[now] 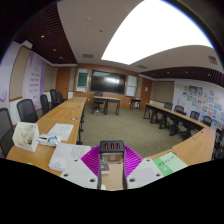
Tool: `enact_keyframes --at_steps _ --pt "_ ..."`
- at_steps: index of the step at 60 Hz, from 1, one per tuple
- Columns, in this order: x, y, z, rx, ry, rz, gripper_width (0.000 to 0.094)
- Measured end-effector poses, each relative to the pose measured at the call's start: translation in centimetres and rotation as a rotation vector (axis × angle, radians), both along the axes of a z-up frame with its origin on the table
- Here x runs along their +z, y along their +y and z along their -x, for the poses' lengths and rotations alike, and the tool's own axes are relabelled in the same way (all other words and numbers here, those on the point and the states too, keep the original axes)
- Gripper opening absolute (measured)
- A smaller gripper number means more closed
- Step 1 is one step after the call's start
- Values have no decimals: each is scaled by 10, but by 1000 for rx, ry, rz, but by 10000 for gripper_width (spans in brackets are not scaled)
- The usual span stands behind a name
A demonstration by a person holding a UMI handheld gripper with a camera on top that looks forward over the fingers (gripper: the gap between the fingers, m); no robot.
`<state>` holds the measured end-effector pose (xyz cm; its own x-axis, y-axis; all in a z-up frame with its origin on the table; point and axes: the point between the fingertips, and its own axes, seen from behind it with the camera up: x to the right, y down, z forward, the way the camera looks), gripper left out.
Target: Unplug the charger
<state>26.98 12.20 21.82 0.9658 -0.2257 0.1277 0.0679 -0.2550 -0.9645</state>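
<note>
Fingers (pixel 93 160) with magenta pads sit slightly apart, small dark charger (pixel 112 147) between their tips, contact hard to judge; its lower part and any socket hidden. Gripper (pixel 112 160) over wooden desk (pixel 30 156); white papers (pixel 68 155) left, green sheet (pixel 168 162) right. Beyond: two desk rows, black chairs (pixel 27 110), one wall screen (pixel 108 83)

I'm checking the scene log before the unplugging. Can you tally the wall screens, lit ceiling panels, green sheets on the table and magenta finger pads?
Wall screen: 1
Lit ceiling panel: 1
Green sheet, on the table beside the fingers: 1
Magenta pads, on the open gripper: 2
Total: 5
</note>
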Motion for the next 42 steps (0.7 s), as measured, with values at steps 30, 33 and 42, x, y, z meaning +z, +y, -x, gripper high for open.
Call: enact_keyframes --at_steps 30,33,42 --pt "-194 -40 -60 106 119 282 424" --pt "-196 -45 -62 109 119 288 481" --pt "-201 -72 -61 115 137 344 802"
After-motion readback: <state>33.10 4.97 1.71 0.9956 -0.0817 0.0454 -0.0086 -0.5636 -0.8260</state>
